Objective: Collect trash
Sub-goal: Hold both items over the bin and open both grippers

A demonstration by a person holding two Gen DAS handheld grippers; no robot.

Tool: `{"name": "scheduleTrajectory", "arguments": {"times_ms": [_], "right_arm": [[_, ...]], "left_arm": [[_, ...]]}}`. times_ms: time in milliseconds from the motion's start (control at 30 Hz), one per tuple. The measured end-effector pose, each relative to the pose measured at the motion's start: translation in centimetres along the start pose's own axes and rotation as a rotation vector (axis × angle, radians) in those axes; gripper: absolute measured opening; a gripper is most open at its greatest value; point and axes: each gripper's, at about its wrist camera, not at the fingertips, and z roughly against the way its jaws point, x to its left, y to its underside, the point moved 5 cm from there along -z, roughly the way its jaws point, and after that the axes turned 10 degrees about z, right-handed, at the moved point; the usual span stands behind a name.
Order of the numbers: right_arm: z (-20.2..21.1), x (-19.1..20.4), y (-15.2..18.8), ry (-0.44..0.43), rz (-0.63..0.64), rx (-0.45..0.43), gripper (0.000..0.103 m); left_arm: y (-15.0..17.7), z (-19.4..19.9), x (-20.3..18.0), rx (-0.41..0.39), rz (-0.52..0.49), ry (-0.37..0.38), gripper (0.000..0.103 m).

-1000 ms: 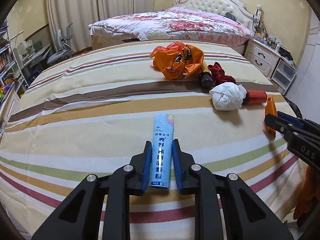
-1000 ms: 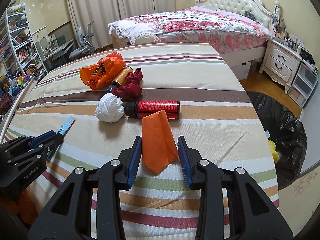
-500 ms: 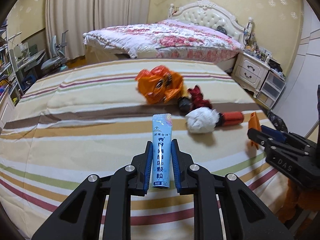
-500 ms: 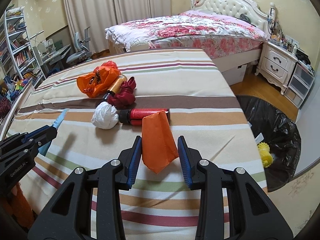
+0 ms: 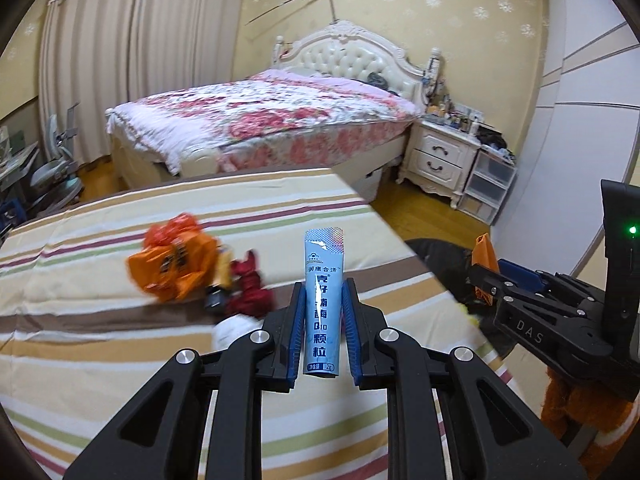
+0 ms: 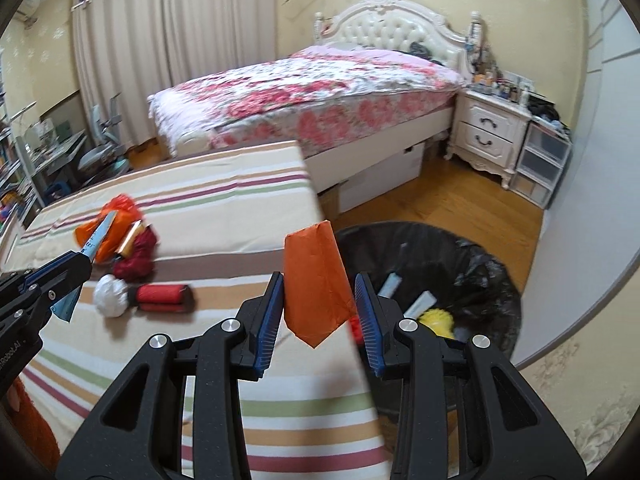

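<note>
My left gripper (image 5: 322, 322) is shut on a light blue sachet (image 5: 323, 292) that stands up between its blue pads, raised above the striped bed cover (image 5: 100, 336). My right gripper (image 6: 318, 312) is shut on a folded orange paper packet (image 6: 316, 280), held over the cover's right edge beside the black trash bag (image 6: 476, 264). On the cover lie an orange plastic bag (image 5: 172, 264), a dark red cloth (image 5: 250, 288), a white paper wad (image 6: 111, 294) and a red can (image 6: 162, 297). The left gripper (image 6: 60, 272) shows at the left of the right wrist view.
The black bag on the wooden floor (image 6: 448, 200) holds a yellow item (image 6: 438, 318) and pale wrappers. A floral bed (image 6: 304, 96), a white nightstand (image 6: 490, 136) and plastic drawers (image 6: 544, 160) stand behind. A desk and chair (image 6: 100, 152) are at the far left.
Both grippers rose and swung right with their loads. The trash bag has come closer to the middle of the right wrist view, and the items on the cover slid left.
</note>
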Motion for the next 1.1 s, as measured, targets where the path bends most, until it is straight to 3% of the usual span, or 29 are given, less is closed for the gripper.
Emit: {"name": "scheduleTrajectory", "arguments": {"times_ms": [233,500,1100], "right_arm": [[-1.8,-4.7,0.5,0.073,-0.054,0.023,0.035],[-4.0,-8.1,0.8,0.131,-0.091,0.04,0.036],[-7.1,-12.1,1.6,0.125,-0.193,0.058,0.037]], "left_arm": [[-0.6,-4.4,-5.2,0.021,-0.082,0.036,0.02],[0.0,-9.1,-8.6,0.077,-0.138,0.038,0.02],[0.3,-14.3,-12.4,0.143,-0.213,0.017,0.02]]}}
